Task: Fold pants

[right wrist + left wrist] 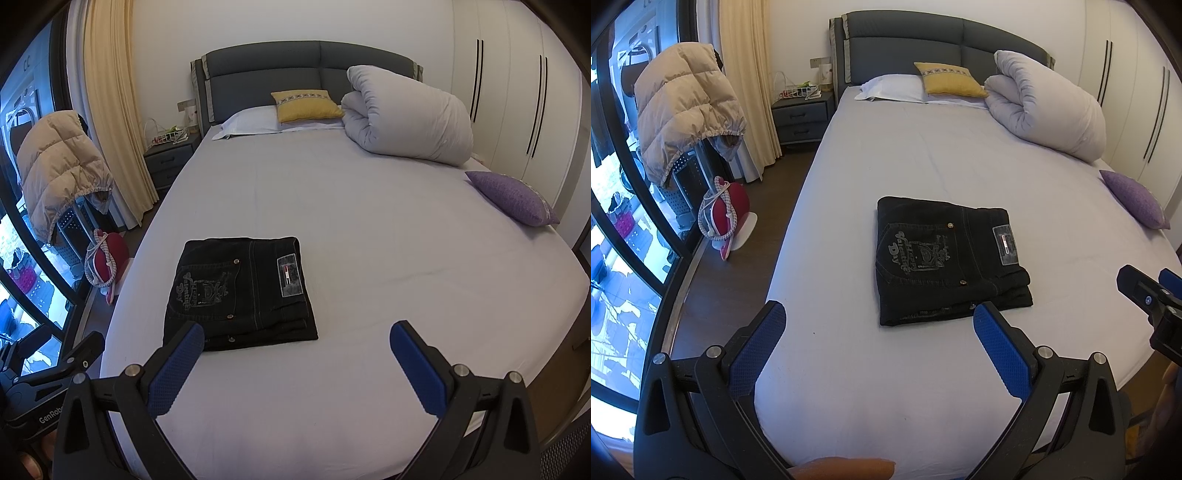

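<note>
Pants: black jeans [947, 260], already folded into a compact rectangle, lie pocket-side up on the bed [923, 166], toward its foot and left of centre.
Left hand-held gripper: the left hand-held gripper [879, 321] hovers over the near edge of the bed, its blue pads spread wide and holding nothing; the bundle lies just ahead and slightly right of it.
Right hand-held gripper: the right hand-held gripper [297, 341] is equally spread and empty, with the bundle ahead and to its left.
Key relation: the bundle's slightly longer side runs away from both grippers, toward the headboard; neither touches it (the left looks marginally nearer).
Stage: the folding appears finished, judging by the tidy stack.
Surface: smooth pale sheet, few wrinkles.
Room: rolled duvet [410, 118], yellow cushion [306, 105], purple cushion [511, 197], nightstand [801, 116], wardrobe.
</note>
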The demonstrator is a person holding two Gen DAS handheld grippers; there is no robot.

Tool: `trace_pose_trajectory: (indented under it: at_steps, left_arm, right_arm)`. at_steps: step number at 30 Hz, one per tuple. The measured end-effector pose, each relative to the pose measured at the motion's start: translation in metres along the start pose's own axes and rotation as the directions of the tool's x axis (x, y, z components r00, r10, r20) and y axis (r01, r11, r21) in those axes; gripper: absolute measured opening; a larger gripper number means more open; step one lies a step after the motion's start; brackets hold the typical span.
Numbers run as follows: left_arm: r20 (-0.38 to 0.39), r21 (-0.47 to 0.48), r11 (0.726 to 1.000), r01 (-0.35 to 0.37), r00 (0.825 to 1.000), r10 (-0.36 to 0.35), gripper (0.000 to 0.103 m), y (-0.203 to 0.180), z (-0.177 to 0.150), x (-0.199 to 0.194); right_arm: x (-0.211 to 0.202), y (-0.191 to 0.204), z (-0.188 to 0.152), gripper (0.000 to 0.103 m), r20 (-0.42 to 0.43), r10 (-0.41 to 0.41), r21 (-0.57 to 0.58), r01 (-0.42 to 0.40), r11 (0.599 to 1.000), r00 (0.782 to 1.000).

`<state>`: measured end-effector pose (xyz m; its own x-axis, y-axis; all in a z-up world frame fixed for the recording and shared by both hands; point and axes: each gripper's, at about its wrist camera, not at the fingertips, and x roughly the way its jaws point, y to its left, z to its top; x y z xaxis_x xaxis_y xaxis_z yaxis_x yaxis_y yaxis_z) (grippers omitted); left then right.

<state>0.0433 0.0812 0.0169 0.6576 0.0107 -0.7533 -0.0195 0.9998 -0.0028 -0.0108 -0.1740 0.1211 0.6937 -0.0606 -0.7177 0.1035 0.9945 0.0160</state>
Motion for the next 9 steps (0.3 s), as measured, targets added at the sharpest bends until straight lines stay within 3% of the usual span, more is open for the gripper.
trace_pose_trajectory:
  at_steps: [9]
  left_arm:
    - [-0.014,-0.007,1.000,-0.004,1.000,0.004,0.103,0.0027,-0.0007,0.0050]
  right_arm:
    - [0.0031,-0.0044,0.0009,0.103,-0.013,0.007,-0.001,-0.007,1.000,1.000]
